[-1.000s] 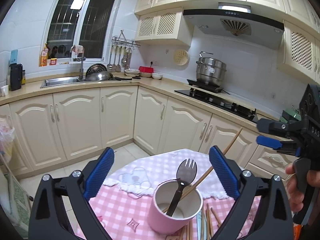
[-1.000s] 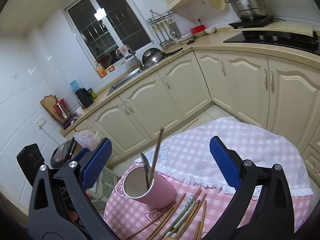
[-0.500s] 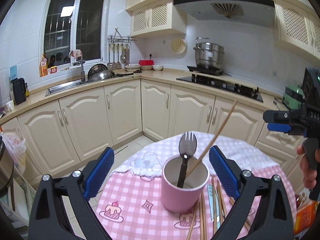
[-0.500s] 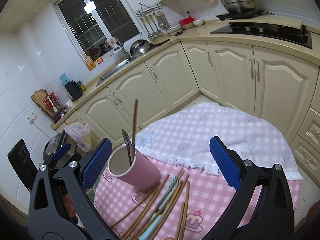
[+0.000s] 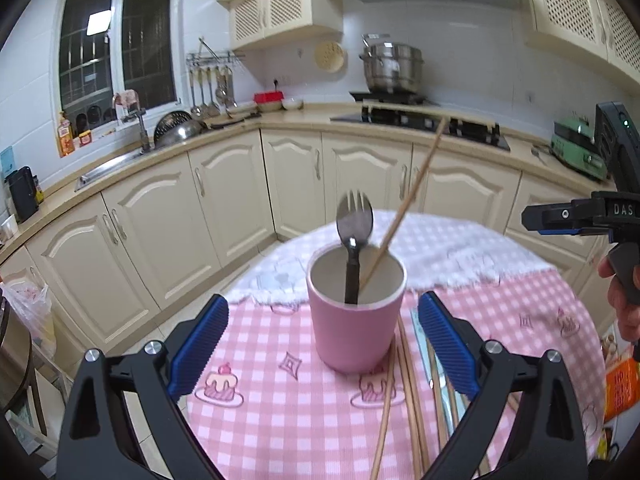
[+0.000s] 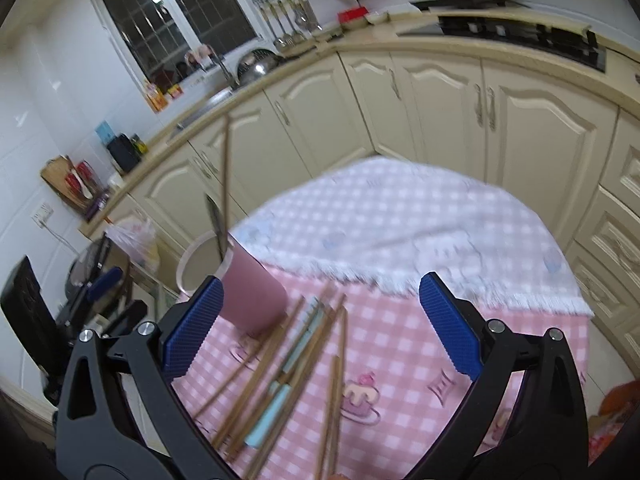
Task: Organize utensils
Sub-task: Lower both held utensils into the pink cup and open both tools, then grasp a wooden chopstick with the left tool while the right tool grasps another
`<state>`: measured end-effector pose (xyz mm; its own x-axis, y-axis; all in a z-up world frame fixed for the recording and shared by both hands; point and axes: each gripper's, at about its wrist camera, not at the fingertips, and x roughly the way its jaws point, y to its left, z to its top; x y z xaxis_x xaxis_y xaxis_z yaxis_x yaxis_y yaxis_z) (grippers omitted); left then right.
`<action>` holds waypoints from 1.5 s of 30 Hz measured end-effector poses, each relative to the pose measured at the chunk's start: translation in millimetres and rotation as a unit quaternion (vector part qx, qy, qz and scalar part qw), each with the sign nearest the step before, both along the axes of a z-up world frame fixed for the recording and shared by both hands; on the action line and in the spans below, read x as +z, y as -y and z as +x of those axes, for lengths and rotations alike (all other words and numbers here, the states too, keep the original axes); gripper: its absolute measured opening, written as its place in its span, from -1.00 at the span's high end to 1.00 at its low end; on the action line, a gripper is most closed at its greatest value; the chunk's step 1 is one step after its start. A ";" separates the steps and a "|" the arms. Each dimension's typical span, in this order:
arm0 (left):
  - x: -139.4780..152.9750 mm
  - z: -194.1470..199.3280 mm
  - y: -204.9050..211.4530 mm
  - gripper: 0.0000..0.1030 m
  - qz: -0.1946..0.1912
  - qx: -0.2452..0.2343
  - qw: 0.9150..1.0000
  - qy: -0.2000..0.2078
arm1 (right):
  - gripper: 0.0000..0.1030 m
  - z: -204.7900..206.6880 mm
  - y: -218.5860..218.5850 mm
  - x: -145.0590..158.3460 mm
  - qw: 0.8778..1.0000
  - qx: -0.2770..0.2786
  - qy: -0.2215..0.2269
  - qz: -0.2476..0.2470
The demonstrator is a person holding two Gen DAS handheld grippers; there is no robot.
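A pink cup [image 5: 356, 320] stands on the pink checked tablecloth [image 5: 280, 412]. It holds a dark spork [image 5: 354, 226] and one wooden chopstick [image 5: 404, 208] leaning right. My left gripper [image 5: 324, 340] is open, its blue pads either side of the cup, a little in front of it. Several wooden chopsticks [image 6: 320, 344] and a light blue utensil [image 6: 272, 408] lie loose to the right of the cup [image 6: 248, 296]. My right gripper [image 6: 320, 328] is open and empty above them. It also shows in the left wrist view [image 5: 576, 216] at the right.
A white checked cloth [image 6: 392, 224] covers the far half of the round table. Cream kitchen cabinets [image 5: 224, 208] and a counter with sink and hob run behind. An orange packet [image 5: 618, 388] sits at the table's right edge.
Both grippers have tilted down and come closer to the table. The cup now sits between the left pads. The right gripper has come down over the loose chopsticks. Both stay open.
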<state>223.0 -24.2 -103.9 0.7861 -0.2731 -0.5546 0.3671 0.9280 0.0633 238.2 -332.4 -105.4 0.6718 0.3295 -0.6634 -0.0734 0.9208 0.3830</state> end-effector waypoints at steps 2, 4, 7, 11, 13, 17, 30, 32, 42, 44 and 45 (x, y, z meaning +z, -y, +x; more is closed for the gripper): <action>-8.6 0.0 1.7 -0.82 0.006 -0.006 1.000 -0.014 | -0.87 -2.0 0.8 -9.6 1.000 -0.002 -0.014 -0.006; -19.3 0.4 3.2 -0.82 0.016 -0.011 0.999 -0.031 | -0.87 -6.0 0.3 -18.2 1.000 0.001 -0.025 -0.011; -34.1 1.2 6.4 -0.82 0.033 -0.018 0.998 -0.052 | -0.87 -11.7 0.7 -29.6 0.999 0.002 -0.040 -0.016; -54.1 4.1 10.8 -0.82 0.062 -0.029 0.994 -0.083 | -0.87 -15.6 -0.9 -43.3 0.998 0.006 -0.061 -0.031; -66.0 6.3 14.1 -0.82 0.076 -0.037 0.991 -0.106 | -0.87 -17.2 -1.4 -50.4 0.997 0.010 -0.071 -0.036; -84.1 11.0 19.9 -0.81 0.098 -0.050 0.984 -0.138 | -0.87 -18.8 -4.8 -60.8 0.994 0.016 -0.087 -0.059; -106.2 16.9 45.4 -0.81 0.166 -0.090 0.968 -0.164 | -0.84 -17.4 -31.1 -96.3 0.978 0.051 -0.136 -0.150; -107.0 17.9 45.3 -0.81 0.169 -0.094 0.967 -0.164 | -0.74 -17.2 -36.2 -100.2 0.974 0.055 -0.141 -0.166; -111.0 27.1 46.1 -0.81 0.179 -0.096 0.964 -0.174 | -0.52 -14.7 -47.2 -103.5 0.968 0.065 -0.149 -0.190; -112.6 28.9 45.6 -0.81 0.180 -0.096 0.963 -0.176 | -0.50 -13.8 -49.6 -104.0 0.967 0.066 -0.150 -0.195; -113.3 29.8 45.5 -0.81 0.181 -0.096 0.962 -0.178 | -0.42 -13.3 -51.8 -104.8 0.964 0.065 -0.151 -0.209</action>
